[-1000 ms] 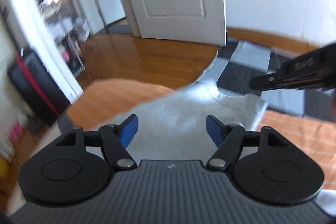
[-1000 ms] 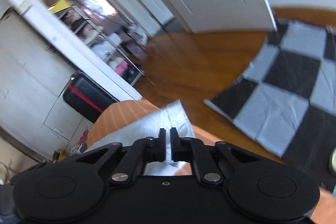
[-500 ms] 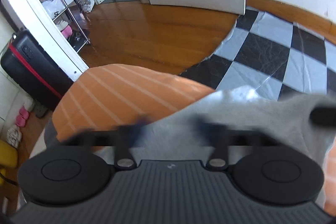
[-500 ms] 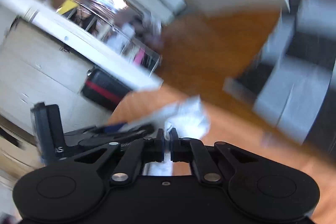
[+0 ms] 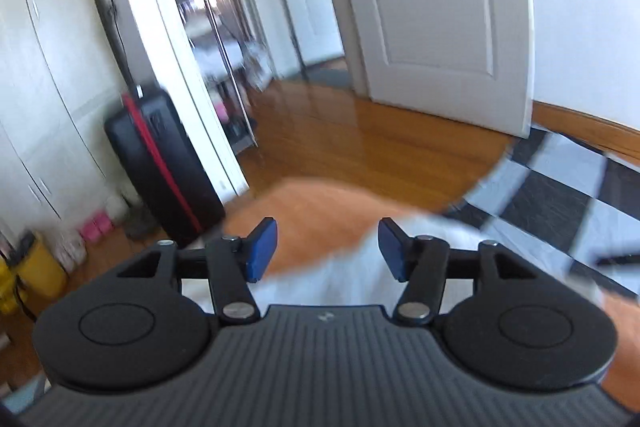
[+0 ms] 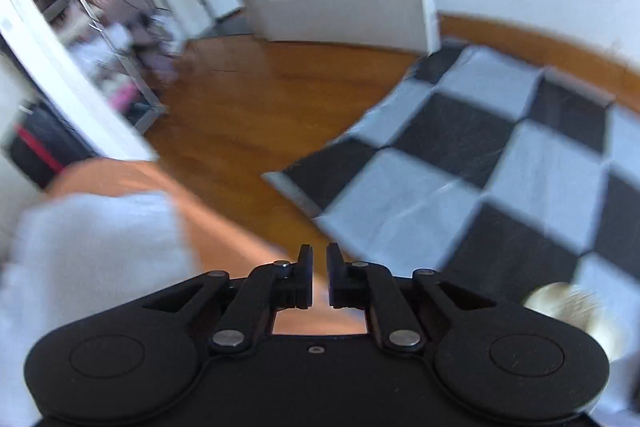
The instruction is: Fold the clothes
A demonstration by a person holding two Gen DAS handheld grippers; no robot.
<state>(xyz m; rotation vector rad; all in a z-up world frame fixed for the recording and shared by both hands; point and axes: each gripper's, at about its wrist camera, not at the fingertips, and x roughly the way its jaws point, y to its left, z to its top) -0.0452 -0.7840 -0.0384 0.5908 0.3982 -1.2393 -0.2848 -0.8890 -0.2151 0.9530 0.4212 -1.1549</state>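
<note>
Left gripper (image 5: pixel 327 250), black two-finger tool with blue pads (image 5: pixel 262 249): tilted downward over the orange striped bed cover (image 5: pixel 316 211); jaws opening, about half spread, nothing between them

Right gripper (image 6: pixel 319 277), black two-finger tool: pitched more steeply down, above the near edge of the orange cover; jaws opening from a narrow slit, nothing gripped

Light grey knit garment (image 6: pixel 92 251): lying on the orange cover, blurred, left of the right gripper and beneath the left gripper; free of both tools

Black-and-grey chequered floor mat (image 6: pixel 472 163): on the wooden floor beyond the cover's far edge

White panelled door (image 5: pixel 436 15): behind
</note>
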